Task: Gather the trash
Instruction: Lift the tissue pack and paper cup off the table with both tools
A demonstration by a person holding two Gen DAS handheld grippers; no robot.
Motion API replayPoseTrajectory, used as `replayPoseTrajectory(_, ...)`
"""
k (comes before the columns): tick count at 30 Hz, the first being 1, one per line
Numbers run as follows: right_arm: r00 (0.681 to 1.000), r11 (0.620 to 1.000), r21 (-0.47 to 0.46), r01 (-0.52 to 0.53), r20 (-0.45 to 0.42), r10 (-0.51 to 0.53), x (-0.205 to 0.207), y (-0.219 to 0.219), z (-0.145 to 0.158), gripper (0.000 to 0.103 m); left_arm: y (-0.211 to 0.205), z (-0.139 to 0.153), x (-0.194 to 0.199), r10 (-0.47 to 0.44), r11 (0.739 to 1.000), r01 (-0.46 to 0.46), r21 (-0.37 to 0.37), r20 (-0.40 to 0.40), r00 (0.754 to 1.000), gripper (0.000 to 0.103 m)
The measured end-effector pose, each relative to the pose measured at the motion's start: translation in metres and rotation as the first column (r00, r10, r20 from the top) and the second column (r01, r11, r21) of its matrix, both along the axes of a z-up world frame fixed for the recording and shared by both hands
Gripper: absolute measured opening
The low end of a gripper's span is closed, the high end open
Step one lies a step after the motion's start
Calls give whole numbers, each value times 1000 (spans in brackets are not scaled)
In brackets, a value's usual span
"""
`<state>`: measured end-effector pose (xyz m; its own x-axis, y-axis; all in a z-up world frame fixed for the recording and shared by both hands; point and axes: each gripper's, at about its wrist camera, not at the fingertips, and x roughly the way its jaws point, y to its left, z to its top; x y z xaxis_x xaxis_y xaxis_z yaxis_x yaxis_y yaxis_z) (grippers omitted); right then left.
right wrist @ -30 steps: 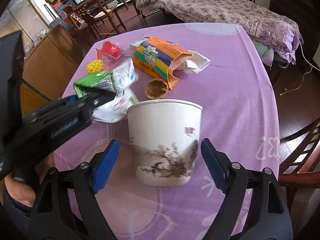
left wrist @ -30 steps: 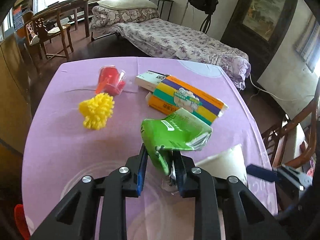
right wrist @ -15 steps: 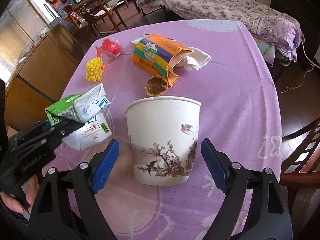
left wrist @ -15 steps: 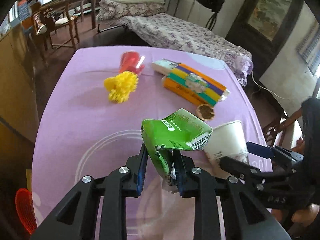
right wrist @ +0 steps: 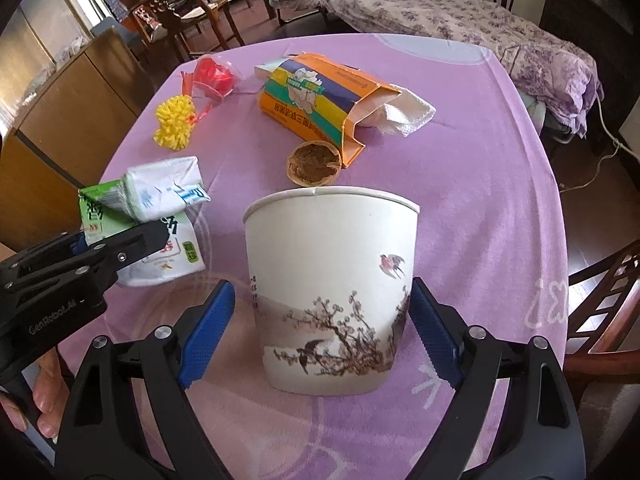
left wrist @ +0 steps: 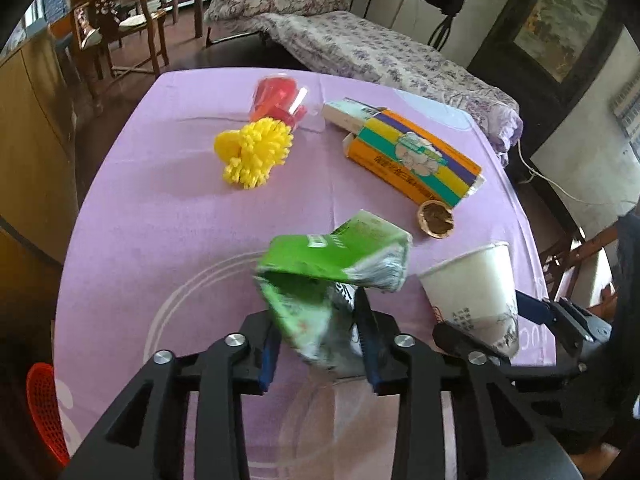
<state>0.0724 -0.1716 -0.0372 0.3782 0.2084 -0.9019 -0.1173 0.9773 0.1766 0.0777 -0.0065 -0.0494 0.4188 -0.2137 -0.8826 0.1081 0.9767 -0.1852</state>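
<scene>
Both left gripper (left wrist: 320, 344) jaws, just loosening, flank crumpled green carton (left wrist: 332, 272)

Green carton (left wrist: 320, 264), white bird-and-branch cup (right wrist: 332, 280), purple tablecloth (left wrist: 180, 220)

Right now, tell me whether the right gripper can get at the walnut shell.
Probably not directly. The paper cup stands between the right gripper's fingers, and the walnut shell lies just behind it, so the cup blocks a straight reach.
</scene>
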Motion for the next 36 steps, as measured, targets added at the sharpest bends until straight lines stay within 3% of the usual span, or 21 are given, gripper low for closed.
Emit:
replayPoseTrajectory(7,1000,998,-54,-19,8,19,-1,10,-4,84,-1,-8,9,23,1000,-23,-18,-29,999,37)
replayPoseTrajectory(10,999,997,-73,-33,12,34,0,14,-5,84,-2,-8,9,13,1000,-13,-18,-27,1000,30)
replayPoseTrajectory(12,999,996,-75,-42,16,43,-1,14,-3,76,-3,-7,7,5,1000,-5,-11,-19,1000,28)
replayPoseTrajectory(16,999,999,-27,-36,32,37,-5,10,3,75,-2,-1,0,-8,999,8,-34,-12,1000,21)
replayPoseTrajectory(26,999,1000,19,6,50,-6,-10,-2,11,76,5,14,-10,7,998,-6,-67,14,1000,21)
replayPoseTrajectory(36,999,999,53,7,49,-10,-17,3,13,76,47,32,-53,114,989,-108,-99,49,992,21)
